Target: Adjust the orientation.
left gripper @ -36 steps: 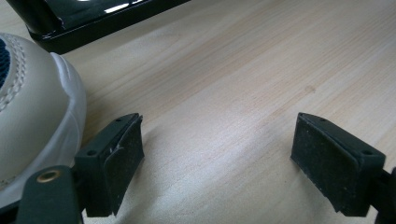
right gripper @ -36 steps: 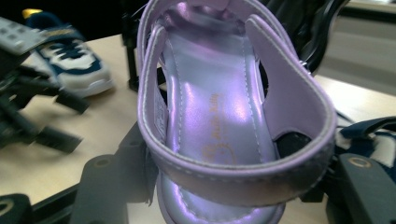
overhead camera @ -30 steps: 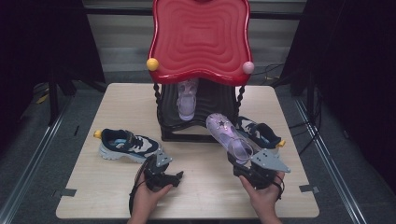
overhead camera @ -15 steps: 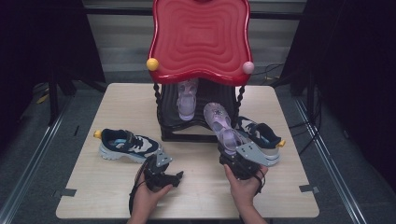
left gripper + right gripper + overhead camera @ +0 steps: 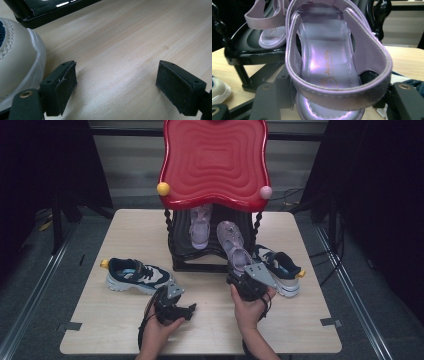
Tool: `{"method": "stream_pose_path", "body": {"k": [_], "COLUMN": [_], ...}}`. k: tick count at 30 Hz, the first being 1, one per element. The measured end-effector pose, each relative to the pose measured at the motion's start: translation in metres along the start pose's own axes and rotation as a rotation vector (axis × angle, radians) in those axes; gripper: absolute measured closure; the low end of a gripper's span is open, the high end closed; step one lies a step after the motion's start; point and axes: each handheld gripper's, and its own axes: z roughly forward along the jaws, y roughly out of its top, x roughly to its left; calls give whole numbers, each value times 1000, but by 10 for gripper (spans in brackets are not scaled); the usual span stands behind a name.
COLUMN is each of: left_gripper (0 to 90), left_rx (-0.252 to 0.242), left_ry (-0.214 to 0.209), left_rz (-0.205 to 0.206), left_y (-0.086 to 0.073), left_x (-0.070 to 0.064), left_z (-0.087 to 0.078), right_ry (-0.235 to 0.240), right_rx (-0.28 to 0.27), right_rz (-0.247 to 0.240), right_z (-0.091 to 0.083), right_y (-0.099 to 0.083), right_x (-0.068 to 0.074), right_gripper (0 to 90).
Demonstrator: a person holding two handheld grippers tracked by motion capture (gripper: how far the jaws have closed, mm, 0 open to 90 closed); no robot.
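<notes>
Right gripper (image 5: pixel 246 279) pinches heel of purple sandal (image 5: pixel 234 246), toe pointing onto black rack (image 5: pixel 200 262) shelf, right of its mate (image 5: pixel 200 226). Slide forward level, square beside mate, then release. Left gripper (image 5: pixel 175 307) spread wide, resting on table (image 5: pixel 125 227) near sneaker (image 5: pixel 135 275).

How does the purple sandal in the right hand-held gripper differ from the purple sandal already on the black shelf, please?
The held sandal is clamped at its heel by the right hand-held gripper, toe reaching over the black shelf; the shelved sandal lies free on it, under the red top. The held sandal sits right of the shelved sandal and nearer the person. Both are shiny purple strap sandals, apparently a pair.
</notes>
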Motion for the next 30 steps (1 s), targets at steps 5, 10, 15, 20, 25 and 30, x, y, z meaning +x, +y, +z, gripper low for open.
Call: {"method": "stream_pose_path", "body": {"k": [5, 10, 15, 20, 25, 30], "left_gripper": [161, 162, 161, 161, 161, 161], "left_rx": [0, 0, -1, 0, 0, 0], "left_ry": [0, 0, 1, 0, 0, 2], "left_rz": [0, 0, 0, 0, 0, 0], "left_y": [0, 0, 0, 0, 0, 0], "left_x": [0, 0, 0, 0, 0, 0], "left_z": [0, 0, 0, 0, 0, 0], "right_ry": [-27, -45, -59, -68, -101, -122], "right_rx": [5, -2, -10, -4, -3, -6], "right_rz": [2, 26, 36, 43, 52, 60], "right_z": [10, 20, 30, 38, 46, 56], "right_y": [3, 8, 13, 20, 27, 33], "right_x": [4, 6, 10, 14, 16, 21], "right_gripper": [374, 374, 373, 373, 373, 373]}}
